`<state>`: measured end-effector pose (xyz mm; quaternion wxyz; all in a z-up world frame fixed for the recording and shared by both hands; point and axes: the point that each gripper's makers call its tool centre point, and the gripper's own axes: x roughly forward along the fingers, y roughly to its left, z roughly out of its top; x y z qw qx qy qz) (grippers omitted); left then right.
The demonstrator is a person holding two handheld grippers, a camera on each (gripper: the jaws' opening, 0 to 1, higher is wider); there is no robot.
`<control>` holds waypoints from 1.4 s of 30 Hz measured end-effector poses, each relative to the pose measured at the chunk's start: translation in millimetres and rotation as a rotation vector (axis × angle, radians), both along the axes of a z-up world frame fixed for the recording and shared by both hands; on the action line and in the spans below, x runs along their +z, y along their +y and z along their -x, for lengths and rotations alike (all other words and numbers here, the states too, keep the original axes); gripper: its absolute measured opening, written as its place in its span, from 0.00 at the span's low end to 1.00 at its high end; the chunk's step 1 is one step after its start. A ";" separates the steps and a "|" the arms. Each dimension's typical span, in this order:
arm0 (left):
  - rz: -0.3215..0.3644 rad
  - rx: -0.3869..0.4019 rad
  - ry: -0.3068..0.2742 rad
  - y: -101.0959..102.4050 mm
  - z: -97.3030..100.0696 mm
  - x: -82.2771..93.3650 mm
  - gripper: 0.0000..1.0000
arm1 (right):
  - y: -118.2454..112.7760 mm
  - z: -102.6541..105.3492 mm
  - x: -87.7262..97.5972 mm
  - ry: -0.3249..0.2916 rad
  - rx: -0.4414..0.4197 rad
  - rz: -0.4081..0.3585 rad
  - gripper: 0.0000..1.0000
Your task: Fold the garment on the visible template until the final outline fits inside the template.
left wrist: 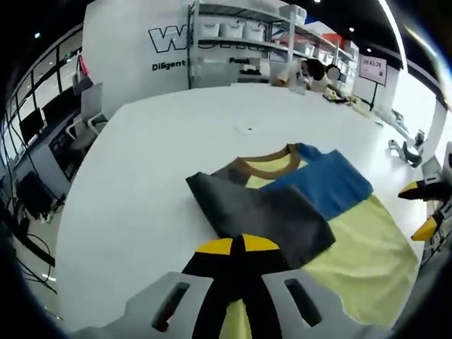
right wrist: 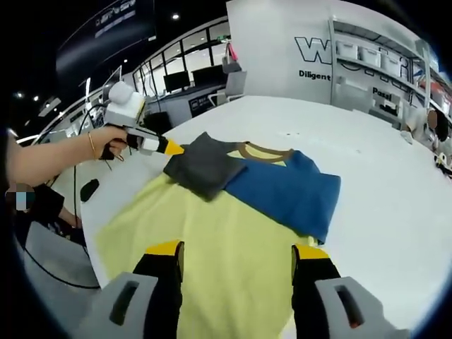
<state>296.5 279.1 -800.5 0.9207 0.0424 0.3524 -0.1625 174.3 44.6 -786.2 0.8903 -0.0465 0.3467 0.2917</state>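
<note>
A T-shirt with a yellow body (right wrist: 212,233), a brown collar (right wrist: 263,150), a blue sleeve (right wrist: 289,191) and a grey sleeve (right wrist: 201,168) lies on the white table (right wrist: 381,183). Both sleeves are folded in over the chest. In the left gripper view the yellow body (left wrist: 367,254), blue sleeve (left wrist: 328,182) and grey sleeve (left wrist: 261,212) lie just ahead. My left gripper (left wrist: 237,245) is shut at the grey sleeve's near edge and seems to pinch it; a hand holds the left gripper (right wrist: 171,147) there. My right gripper (right wrist: 239,258) hovers open over the hem, and its yellow tips (left wrist: 426,229) stand apart.
The table's rounded edge (left wrist: 78,212) runs close on the left gripper's side, with chairs and monitors (left wrist: 42,141) beyond. Shelves with bins (left wrist: 240,35) and a white lettered wall stand at the far end. Small items (left wrist: 406,148) lie near the far right edge.
</note>
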 end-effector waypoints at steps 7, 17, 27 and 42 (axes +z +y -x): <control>-0.028 0.027 -0.023 12.0 -3.0 3.1 0.06 | -1.1 7.3 -3.6 0.000 0.031 0.045 0.77; 0.061 -0.037 -0.032 -15.0 -2.2 27.0 0.06 | 0.1 7.4 0.4 -0.012 0.041 0.046 0.86; 0.124 -0.198 -0.066 -85.8 -2.0 63.1 0.06 | -1.1 16.5 1.0 0.010 0.044 0.024 0.99; 0.091 -0.313 -0.059 -199.1 -6.7 54.8 0.06 | -21.0 29.9 -9.0 0.027 0.005 0.040 0.98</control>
